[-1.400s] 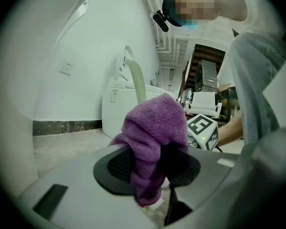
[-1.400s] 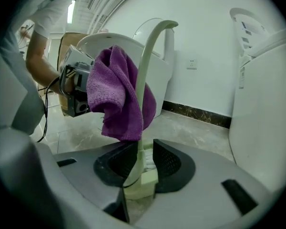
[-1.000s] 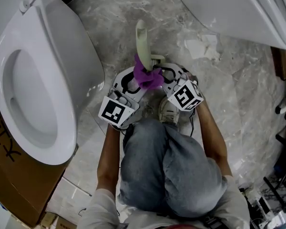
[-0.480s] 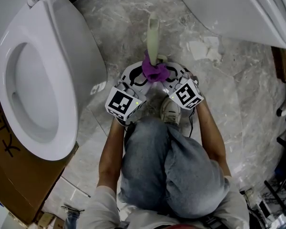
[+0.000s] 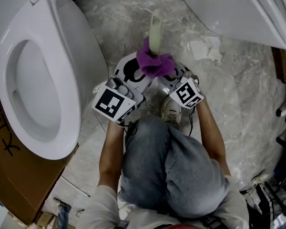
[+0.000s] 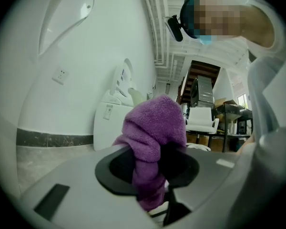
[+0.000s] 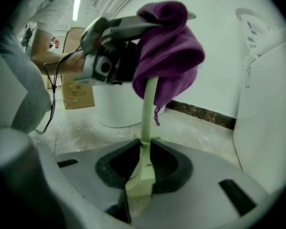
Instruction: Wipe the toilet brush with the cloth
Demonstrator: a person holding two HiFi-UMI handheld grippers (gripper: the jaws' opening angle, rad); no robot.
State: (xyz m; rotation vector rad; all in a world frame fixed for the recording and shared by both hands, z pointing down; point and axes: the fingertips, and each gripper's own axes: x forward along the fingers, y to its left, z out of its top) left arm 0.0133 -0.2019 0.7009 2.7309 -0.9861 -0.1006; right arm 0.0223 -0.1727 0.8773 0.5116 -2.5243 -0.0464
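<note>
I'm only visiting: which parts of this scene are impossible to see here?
Brush under the purple cloth: covered in all three views.
Left gripper view: cloth fills the left gripper, so whether it squeezes the brush through it cannot be told.
Head view: the brush's lower end, held by the right gripper, lies hidden under both grippers.
Head view: the toilet is cut off by the left edge.

A white toilet (image 5: 66, 82) sits open on the left. Another white toilet (image 5: 238, 8) is at the top right. Bits of white paper (image 5: 202, 46) lie on the grey stone floor (image 5: 243, 85). A brown cardboard box (image 5: 19, 185) stands beside the left toilet.
</note>
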